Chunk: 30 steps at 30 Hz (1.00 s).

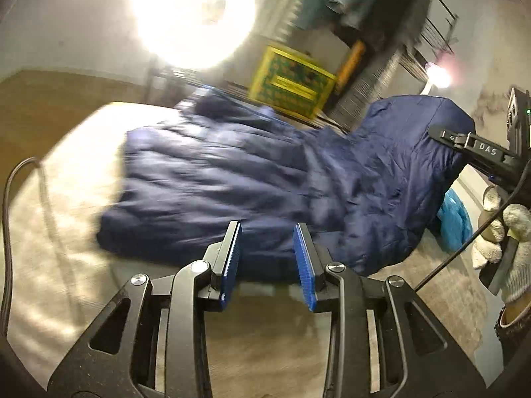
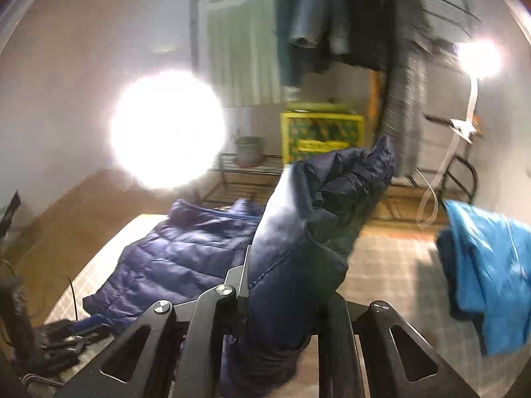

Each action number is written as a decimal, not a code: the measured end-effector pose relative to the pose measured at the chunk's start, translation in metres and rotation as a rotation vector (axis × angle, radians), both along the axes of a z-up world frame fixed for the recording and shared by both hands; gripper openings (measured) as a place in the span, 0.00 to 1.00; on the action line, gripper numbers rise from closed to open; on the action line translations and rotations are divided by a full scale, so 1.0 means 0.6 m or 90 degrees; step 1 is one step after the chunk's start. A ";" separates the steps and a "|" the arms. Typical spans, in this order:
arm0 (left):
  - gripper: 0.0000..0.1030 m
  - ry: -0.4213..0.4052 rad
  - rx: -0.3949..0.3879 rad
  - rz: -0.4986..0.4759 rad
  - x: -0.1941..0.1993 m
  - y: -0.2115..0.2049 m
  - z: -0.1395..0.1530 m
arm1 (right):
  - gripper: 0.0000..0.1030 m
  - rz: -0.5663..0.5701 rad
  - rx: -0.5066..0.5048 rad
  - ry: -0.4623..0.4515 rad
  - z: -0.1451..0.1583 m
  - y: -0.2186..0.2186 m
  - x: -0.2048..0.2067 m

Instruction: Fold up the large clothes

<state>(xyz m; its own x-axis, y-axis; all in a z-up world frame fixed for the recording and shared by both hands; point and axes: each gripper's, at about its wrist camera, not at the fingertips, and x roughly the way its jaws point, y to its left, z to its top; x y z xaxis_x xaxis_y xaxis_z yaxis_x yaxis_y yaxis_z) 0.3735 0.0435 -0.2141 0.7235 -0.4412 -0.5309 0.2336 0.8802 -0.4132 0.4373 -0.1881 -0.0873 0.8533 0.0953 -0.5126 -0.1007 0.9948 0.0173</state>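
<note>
Blocking R view: navy jacket (image 2: 292, 232); blue garment (image 2: 488, 272) nearby, yellow crate (image 2: 320, 132) behind.

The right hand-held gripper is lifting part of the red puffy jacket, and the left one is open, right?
Not quite: the jacket is dark blue, not red, as the right wrist view shows. The right hand-held gripper does lift part of it, and the left hand-held gripper is open.

Jacket (image 1: 212, 179) on table (image 1: 66, 265); crate (image 1: 292, 83) behind; cloth (image 2: 488, 272) right
</note>
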 end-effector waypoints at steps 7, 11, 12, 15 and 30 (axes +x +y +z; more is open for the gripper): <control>0.32 -0.004 -0.025 0.114 -0.076 0.156 -0.033 | 0.12 0.119 -0.105 -0.002 -0.039 0.185 0.039; 0.32 0.008 -0.045 0.161 -0.098 0.206 -0.054 | 0.11 0.186 -0.145 -0.001 -0.069 0.286 0.056; 0.32 0.010 -0.048 0.168 -0.101 0.214 -0.056 | 0.11 0.204 -0.153 0.002 -0.079 0.310 0.059; 0.32 0.010 -0.053 0.189 -0.109 0.238 -0.061 | 0.10 0.261 -0.186 0.033 -0.123 0.384 0.070; 0.32 0.003 -0.051 0.210 -0.111 0.263 -0.056 | 0.53 0.448 -0.158 0.124 -0.222 0.432 0.060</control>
<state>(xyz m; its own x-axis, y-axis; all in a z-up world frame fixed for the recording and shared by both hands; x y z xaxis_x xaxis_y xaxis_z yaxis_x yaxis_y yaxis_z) 0.3071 0.2013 -0.2480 0.8321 -0.2239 -0.5074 -0.0606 0.8727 -0.4845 0.4733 0.0709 -0.2206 0.5263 0.4448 -0.7247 -0.7294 0.6741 -0.1159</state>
